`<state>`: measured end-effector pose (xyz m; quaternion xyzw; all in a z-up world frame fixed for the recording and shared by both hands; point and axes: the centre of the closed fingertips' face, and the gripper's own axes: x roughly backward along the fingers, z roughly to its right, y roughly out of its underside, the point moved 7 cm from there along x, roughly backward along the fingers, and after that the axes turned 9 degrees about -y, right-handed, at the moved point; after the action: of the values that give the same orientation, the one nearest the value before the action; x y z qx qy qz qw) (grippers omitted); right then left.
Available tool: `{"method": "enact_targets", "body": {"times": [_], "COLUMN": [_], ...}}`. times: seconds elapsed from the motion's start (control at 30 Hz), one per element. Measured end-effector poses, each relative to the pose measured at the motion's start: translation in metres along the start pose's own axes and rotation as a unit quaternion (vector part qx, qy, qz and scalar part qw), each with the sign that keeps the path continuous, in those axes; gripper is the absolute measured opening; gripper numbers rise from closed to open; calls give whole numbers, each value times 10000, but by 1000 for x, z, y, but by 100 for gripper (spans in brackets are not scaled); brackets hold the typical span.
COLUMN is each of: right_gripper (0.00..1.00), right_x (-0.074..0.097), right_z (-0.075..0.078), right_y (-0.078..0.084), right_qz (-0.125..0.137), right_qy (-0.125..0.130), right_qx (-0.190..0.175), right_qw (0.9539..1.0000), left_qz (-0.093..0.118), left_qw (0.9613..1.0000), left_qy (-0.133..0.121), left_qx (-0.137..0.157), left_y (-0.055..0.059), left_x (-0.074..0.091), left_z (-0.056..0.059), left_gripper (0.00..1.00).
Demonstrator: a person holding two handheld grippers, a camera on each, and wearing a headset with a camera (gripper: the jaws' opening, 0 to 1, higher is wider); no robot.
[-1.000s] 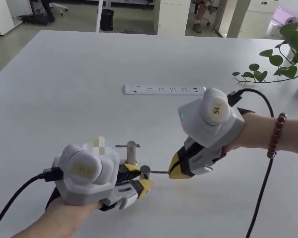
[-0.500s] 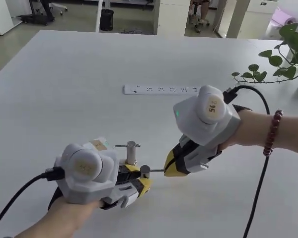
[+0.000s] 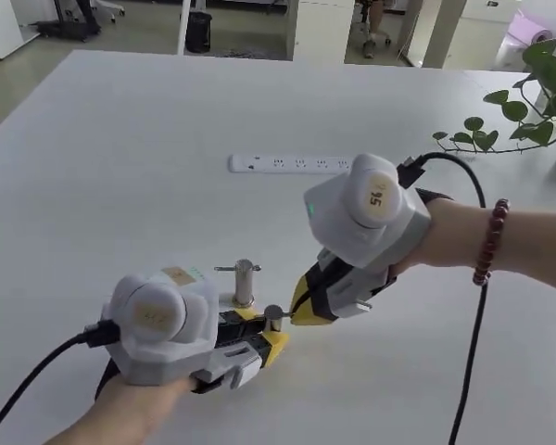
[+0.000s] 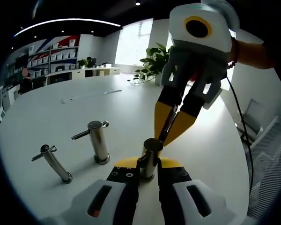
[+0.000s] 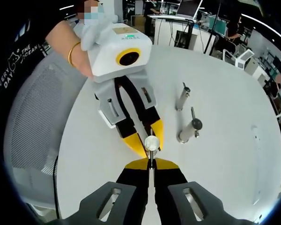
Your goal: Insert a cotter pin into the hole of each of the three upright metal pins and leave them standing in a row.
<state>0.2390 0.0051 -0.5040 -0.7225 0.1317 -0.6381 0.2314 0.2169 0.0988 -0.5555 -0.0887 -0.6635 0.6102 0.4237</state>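
My left gripper (image 3: 264,339) (image 4: 149,165) is shut on an upright metal pin (image 3: 272,313) (image 4: 149,154) standing on the white table. Facing it from the right, my right gripper (image 3: 301,310) (image 5: 151,164) is shut on a thin cotter pin (image 5: 151,157) (image 4: 166,132), whose tip meets the head of that held pin (image 5: 151,143). Two other metal pins stand beside them, each with a cotter pin through its head: one (image 4: 99,142) (image 5: 190,130) (image 3: 245,281) close by, the other (image 4: 54,162) (image 5: 182,96) farther off.
A white power strip (image 3: 296,166) lies across the middle of the table. A potted plant (image 3: 528,102) trails leaves at the far right edge. A black cable (image 3: 470,352) hangs from the right gripper over the table.
My right gripper has moved left with the cotter pin, closing the gap until its tips almost touch the held pin's head. The left gripper has stayed put.
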Motion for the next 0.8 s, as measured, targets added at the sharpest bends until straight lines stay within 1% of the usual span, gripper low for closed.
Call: {"method": "enact_targets", "body": {"times": [0.23,0.27,0.3,0.43,0.53,0.6,0.73,0.8], "right_gripper": [0,0,0,0,5,7,6,4], "right_x": [-2,-3,-3,-2,1,3,7,8], "right_z": [1,1,0,3,3,1,-2,-2], "right_y": [-1,-2,-3,-2,-2,-2,2,3], "right_qz": [50,103,169,220,293,336,432,451], "right_qy": [13,14,14,84,89,128,240,269], "right_qx": [-134,-190,-216,-332,-443,-442,-496,-516], "right_qw": [9999,9998,9996,9992,9986,9984,9975,9973], "left_qz": [52,61,65,64,56,53,61,61], "left_qw": [9998,9997,9997,9997,9996,9996,9995,9995], "left_qy": [-57,-68,-76,-117,-125,-140,-155,-162], "left_qx": [185,207,219,209,228,240,263,268], "left_y": [3,3,3,4,5,6,7,7], "left_x": [-2,-2,-2,-3,-3,-4,-4,-4], "left_z": [0,0,0,1,1,1,1,1], "left_gripper": [13,13,13,13,13,13,13,13]}}
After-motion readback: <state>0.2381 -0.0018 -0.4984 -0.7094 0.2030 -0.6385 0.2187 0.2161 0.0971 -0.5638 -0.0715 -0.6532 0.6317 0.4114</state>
